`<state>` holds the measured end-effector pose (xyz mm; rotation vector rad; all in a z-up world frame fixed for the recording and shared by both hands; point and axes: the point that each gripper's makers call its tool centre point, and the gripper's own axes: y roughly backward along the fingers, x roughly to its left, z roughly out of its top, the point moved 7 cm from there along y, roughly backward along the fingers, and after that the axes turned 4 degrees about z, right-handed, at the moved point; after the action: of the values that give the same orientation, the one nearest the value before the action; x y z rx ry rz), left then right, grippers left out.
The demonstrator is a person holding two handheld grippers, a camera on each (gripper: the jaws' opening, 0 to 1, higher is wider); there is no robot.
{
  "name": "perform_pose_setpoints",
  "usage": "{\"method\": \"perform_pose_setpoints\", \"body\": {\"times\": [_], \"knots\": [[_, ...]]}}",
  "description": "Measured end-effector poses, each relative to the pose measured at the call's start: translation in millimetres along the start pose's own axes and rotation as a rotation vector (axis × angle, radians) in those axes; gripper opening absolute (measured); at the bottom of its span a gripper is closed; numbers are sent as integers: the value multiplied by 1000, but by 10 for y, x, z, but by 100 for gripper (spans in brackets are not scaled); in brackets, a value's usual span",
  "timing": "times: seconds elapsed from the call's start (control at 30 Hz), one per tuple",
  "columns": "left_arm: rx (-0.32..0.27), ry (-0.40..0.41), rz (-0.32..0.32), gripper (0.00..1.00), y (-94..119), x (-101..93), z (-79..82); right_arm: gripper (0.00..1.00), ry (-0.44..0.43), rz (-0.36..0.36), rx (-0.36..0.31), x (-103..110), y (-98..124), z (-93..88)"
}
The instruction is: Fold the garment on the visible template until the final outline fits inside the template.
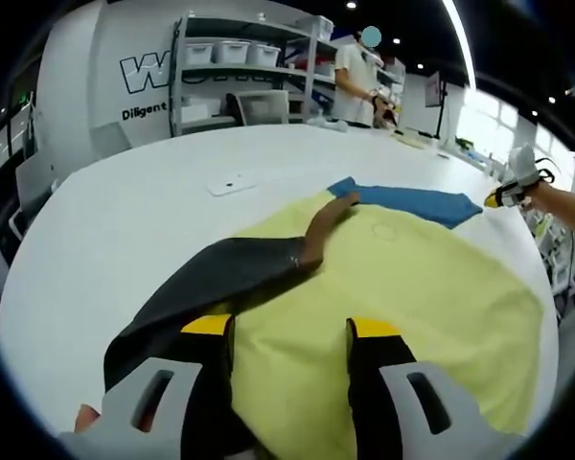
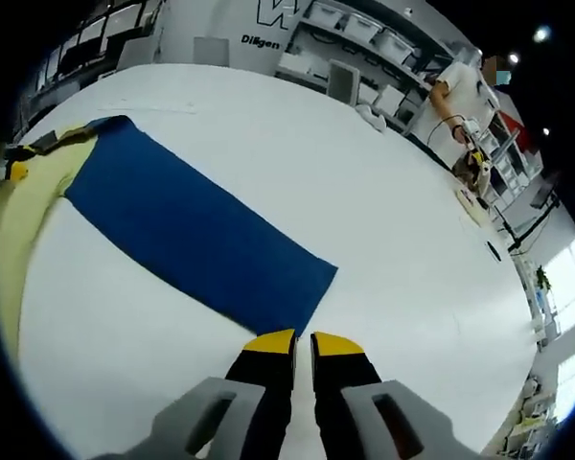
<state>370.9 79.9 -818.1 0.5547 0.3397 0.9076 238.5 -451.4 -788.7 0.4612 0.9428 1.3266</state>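
1. Hovering over the yellow garment (image 1: 412, 297), the left gripper (image 1: 289, 331) has its jaws spread wide, grasping nothing.
2. The garment lies flat on the white table (image 1: 125, 220), its dark sleeve (image 1: 220, 278) to the left, the blue template (image 1: 412, 201) at its far edge.
3. The right gripper (image 2: 302, 340), jaws nearly closed on nothing, sits at the template's (image 2: 192, 230) near corner.

Yellow garment (image 1: 412, 287) lies spread flat beyond and between the left jaws, dark sleeve (image 1: 220, 278) folded across; blue template (image 2: 192, 230) flat just beyond the right jaws' tips.
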Motion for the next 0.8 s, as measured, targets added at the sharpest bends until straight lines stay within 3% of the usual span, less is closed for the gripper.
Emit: {"method": "perform_pose_setpoints", "body": {"times": [0.03,0.23,0.8], "knots": [[-1,-1,1,43,1,1,-2,0,-20,54,-41,87,-28,60],[0,1,0,44,-4,-5,0,0,6,97,-40,266,-214,118],[-1,7,-2,44,5,-1,2,0,20,100,-19,260,-208,120]]}}
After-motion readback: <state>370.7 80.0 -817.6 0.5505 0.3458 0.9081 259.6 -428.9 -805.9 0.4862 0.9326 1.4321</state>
